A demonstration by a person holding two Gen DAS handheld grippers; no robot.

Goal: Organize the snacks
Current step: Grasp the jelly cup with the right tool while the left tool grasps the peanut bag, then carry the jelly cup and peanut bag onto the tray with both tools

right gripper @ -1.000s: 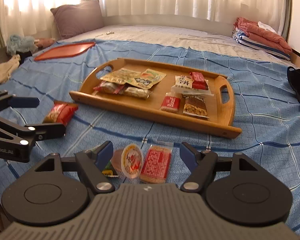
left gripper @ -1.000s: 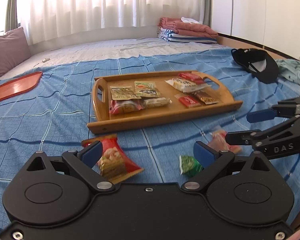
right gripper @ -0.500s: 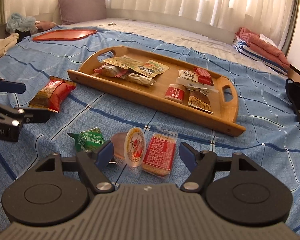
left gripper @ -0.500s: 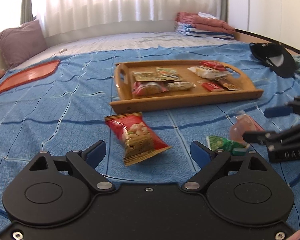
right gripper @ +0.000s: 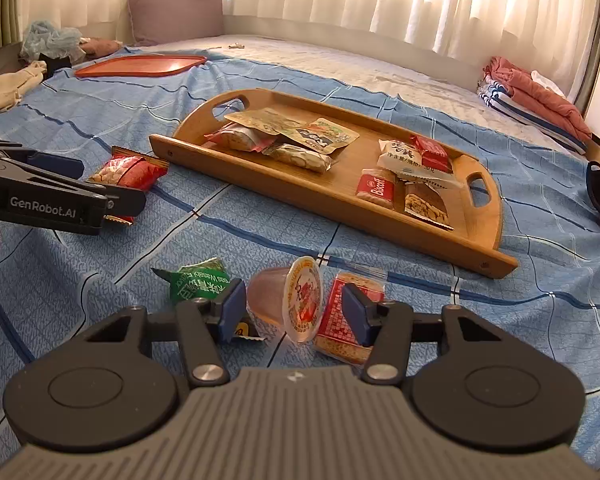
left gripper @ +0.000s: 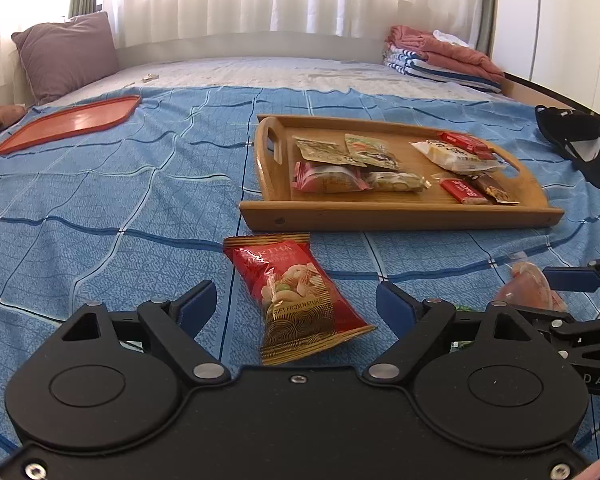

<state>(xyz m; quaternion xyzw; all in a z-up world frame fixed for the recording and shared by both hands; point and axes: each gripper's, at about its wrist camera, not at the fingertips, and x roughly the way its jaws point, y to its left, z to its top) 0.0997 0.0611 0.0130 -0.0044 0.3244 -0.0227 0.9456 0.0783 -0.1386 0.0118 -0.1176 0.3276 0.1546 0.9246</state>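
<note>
A red nut packet (left gripper: 296, 300) lies on the blue bedspread between the pads of my left gripper (left gripper: 294, 304). Its jaws are closing, still wide of the packet on both sides. My right gripper (right gripper: 294, 312) is closing around a jelly cup (right gripper: 288, 300) lying on its side; a gap shows at the right pad. A green wasabi packet (right gripper: 200, 284) and a red cracker packet (right gripper: 340, 328) flank the cup. The wooden tray (left gripper: 380, 220) beyond holds several snacks. Each gripper shows in the other view: the right gripper (left gripper: 528, 292) and the left gripper (right gripper: 112, 184).
An orange-red tray (left gripper: 72, 124) lies far left on the bed. A black cap (left gripper: 580, 148) sits right of the wooden tray. Folded clothes (left gripper: 440, 56) and a pillow (left gripper: 64, 52) are at the back. Loose cloths (right gripper: 4, 84) lie at the bed's left edge.
Both grippers came down closer to the bed and their jaws narrowed. The nut packet now sits centred between the left pads, and the right pads have drawn in around the jelly cup.
</note>
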